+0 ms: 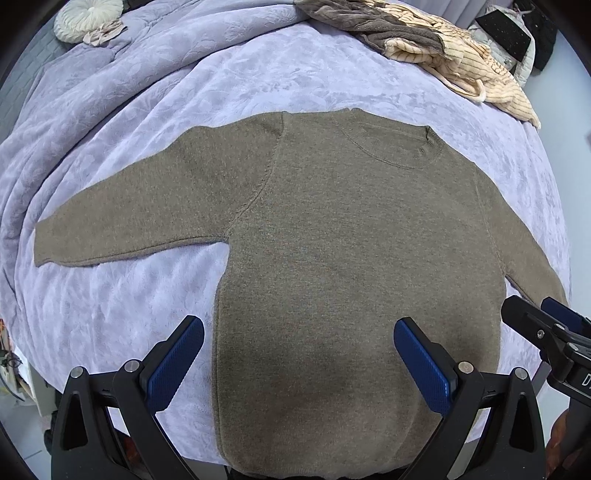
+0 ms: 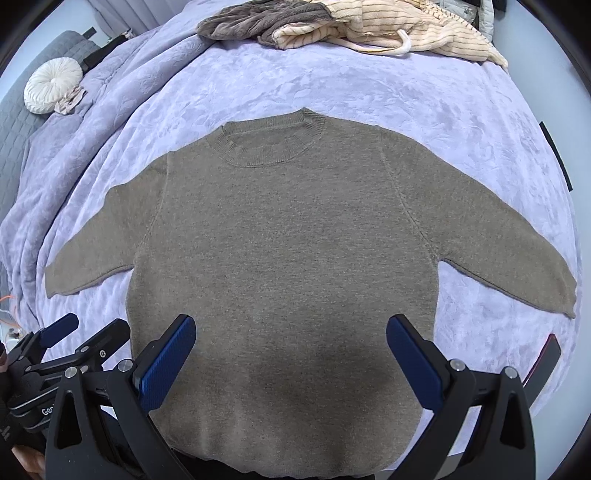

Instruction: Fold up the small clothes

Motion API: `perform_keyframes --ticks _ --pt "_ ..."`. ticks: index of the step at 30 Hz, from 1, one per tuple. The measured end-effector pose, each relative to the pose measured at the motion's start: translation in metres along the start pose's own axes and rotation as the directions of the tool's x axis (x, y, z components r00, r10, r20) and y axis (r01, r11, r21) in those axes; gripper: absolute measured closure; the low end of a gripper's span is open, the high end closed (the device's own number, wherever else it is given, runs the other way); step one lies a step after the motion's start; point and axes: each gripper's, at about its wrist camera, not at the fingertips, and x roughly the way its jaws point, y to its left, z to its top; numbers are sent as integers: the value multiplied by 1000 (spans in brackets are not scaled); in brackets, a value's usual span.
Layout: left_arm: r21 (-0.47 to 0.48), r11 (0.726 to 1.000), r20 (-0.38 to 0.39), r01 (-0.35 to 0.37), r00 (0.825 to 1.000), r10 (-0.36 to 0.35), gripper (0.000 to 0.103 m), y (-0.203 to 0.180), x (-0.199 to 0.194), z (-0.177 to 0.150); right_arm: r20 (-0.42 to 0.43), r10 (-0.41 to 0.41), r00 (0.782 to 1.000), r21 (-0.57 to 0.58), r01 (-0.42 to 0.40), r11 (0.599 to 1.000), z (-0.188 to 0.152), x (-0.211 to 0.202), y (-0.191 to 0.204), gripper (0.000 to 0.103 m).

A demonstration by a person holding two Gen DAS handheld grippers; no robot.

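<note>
A small olive-brown knit sweater lies flat on the lavender bedspread, collar away from me, both sleeves spread out to the sides. My left gripper hovers open over the hem's left part, one blue pad off the cloth, the other above it. My right gripper is open over the lower body of the sweater, nothing between its pads. Each gripper shows at the edge of the other's view: the right gripper and the left gripper.
A heap of clothes, grey-brown fleece and cream striped fabric, sits at the far edge of the bed. A round white cushion lies at the far left. The bedspread bunches in folds along the left side.
</note>
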Motion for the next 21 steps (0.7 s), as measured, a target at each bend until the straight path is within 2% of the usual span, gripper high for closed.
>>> perform_keyframes --ticks 2,7,11,15,18,20,21 --pt "-7 1000 -16 -12 1000 12 0 4 2 -1 -4 -5 1000 2 5 1000 0 2 3 0" --pt "-11 999 -9 33 999 -33 0 8 11 -1 -25 -14 1000 24 15 1000 1 10 7 0" --pt "-59 993 -2 106 994 -106 0 23 22 1 -46 -17 999 -1 17 1000 -1 17 17 0" --pt "-203 961 55 187 982 -179 0 73 35 9 -75 -7 997 -53 3 999 -5 30 35 0" --pt "-309 936 91 170 985 -149 0 125 46 9 -104 8 994 -98 -19 995 -12 45 54 0" --pt "-376 918 97 127 990 -98 0 160 52 5 -128 21 992 -130 -38 991 -16 57 68 0" --pt "-420 899 112 121 990 -80 0 183 57 4 -136 31 990 -146 -51 988 -18 63 76 0"
